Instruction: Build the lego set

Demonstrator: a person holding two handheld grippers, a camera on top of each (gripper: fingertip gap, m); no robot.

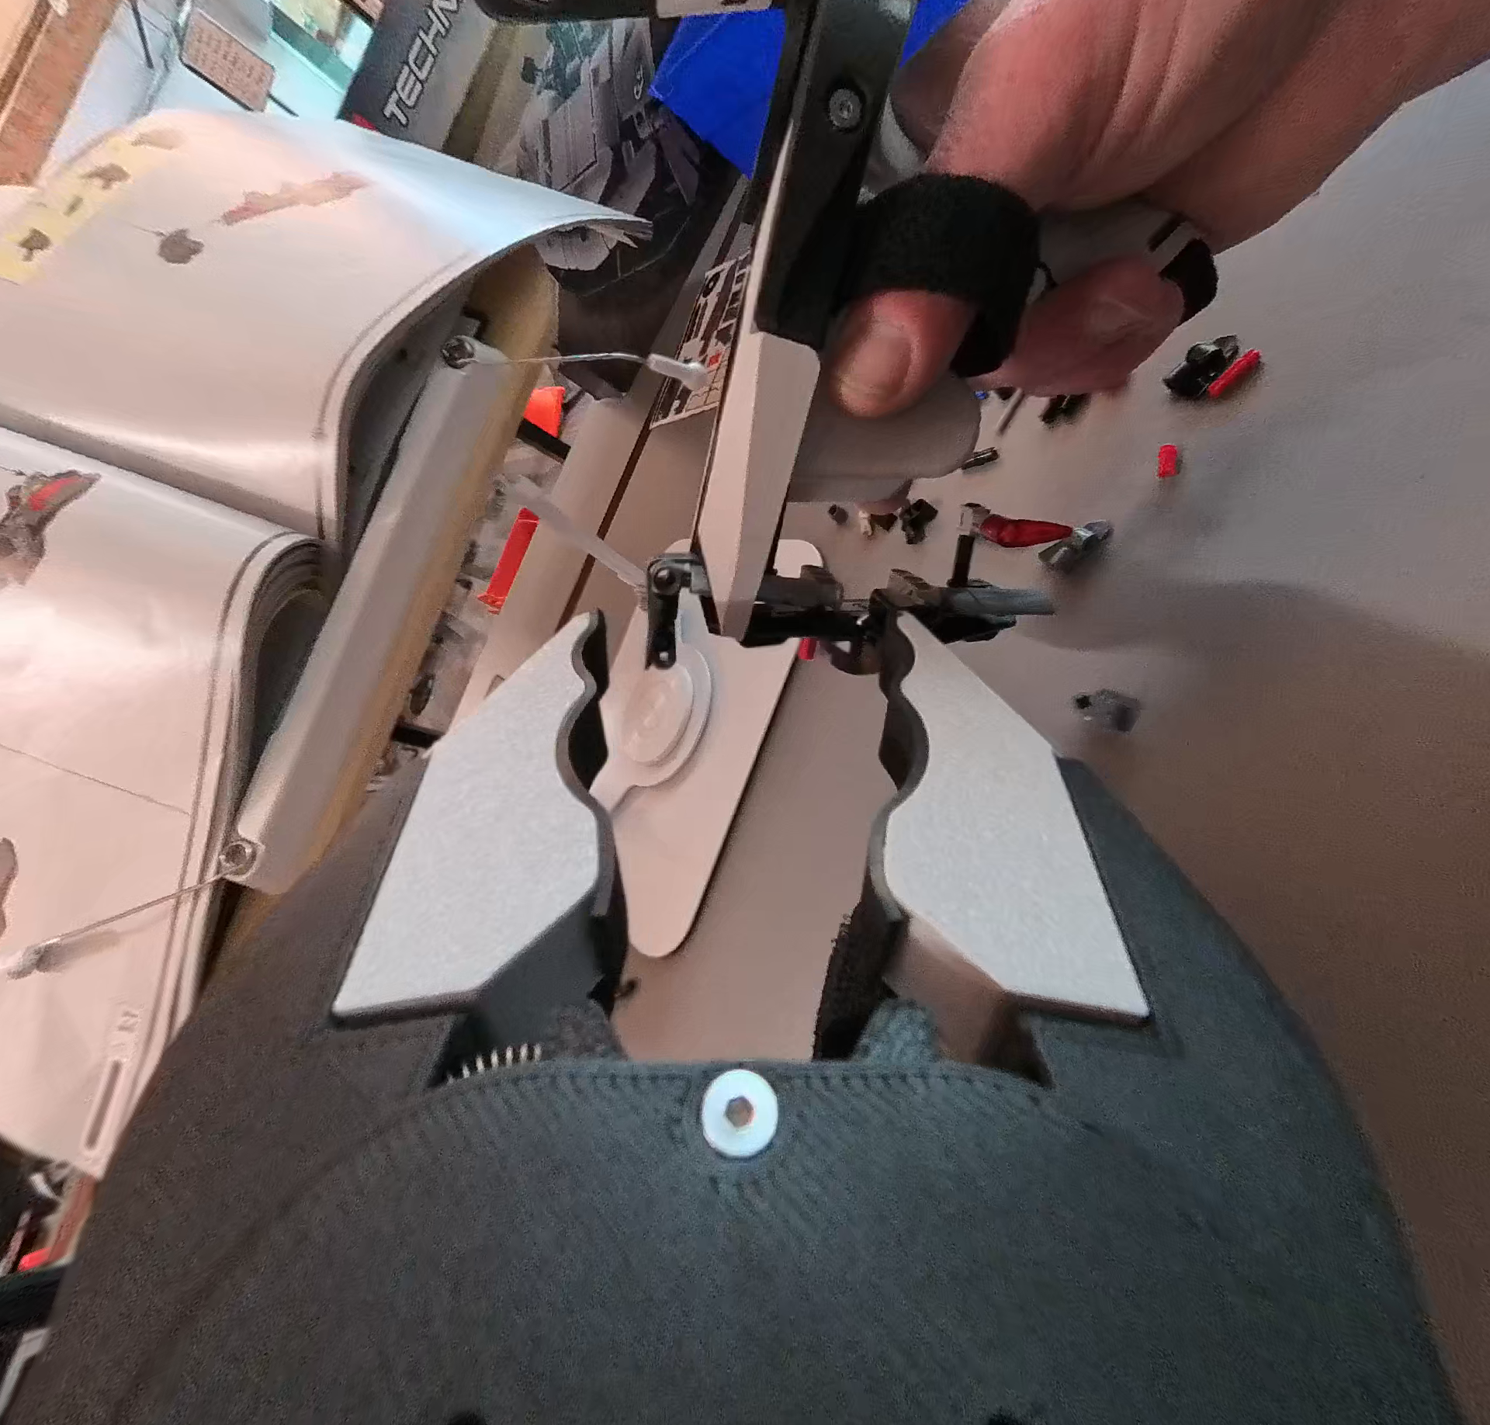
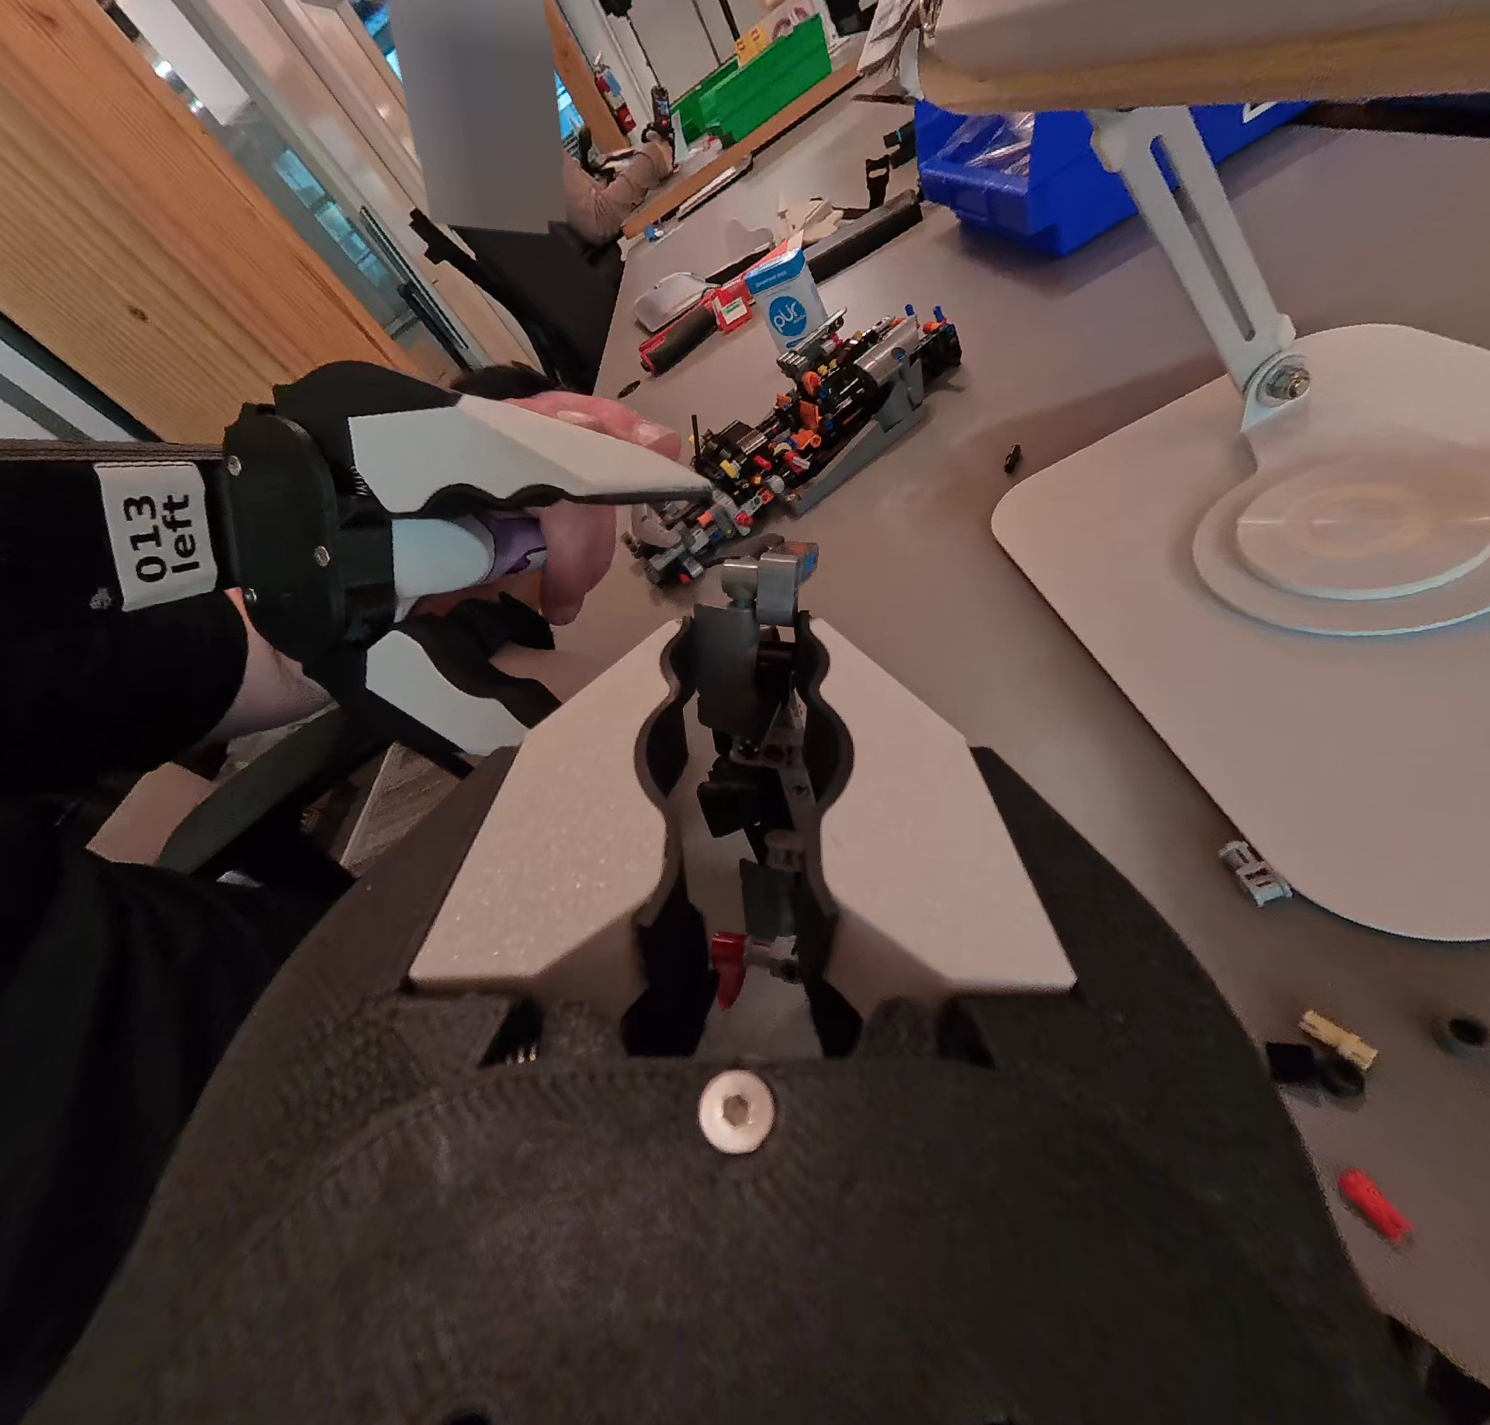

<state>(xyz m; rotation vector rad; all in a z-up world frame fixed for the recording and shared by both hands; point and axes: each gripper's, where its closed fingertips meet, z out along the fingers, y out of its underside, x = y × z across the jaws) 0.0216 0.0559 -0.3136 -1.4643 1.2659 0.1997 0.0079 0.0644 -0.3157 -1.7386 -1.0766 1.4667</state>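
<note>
The right gripper [image 2: 746, 636] is clenched on one slim black-and-grey lego sub-assembly [image 2: 750, 757], which runs lengthwise between its two fingers [image 2: 564, 846] and carries one red piece near the base. The left gripper [image 1: 742, 644] has its jaws spread apart, gripping nothing; the sub-assembly's black end [image 1: 814, 620] lies across its tips. On the grey table [image 2: 1008, 741], loose pieces are scattered: one red pin [image 2: 1375, 1217], one tan piece [image 2: 1338, 1039], one light-grey piece [image 2: 1254, 882]. Farther on sits one large, partly built lego model [image 2: 830, 402]. Behind it stand one white-and-blue printed carton [image 2: 788, 302] and one blue bin [image 2: 1024, 177]. Each gripper bears one white label.
</note>
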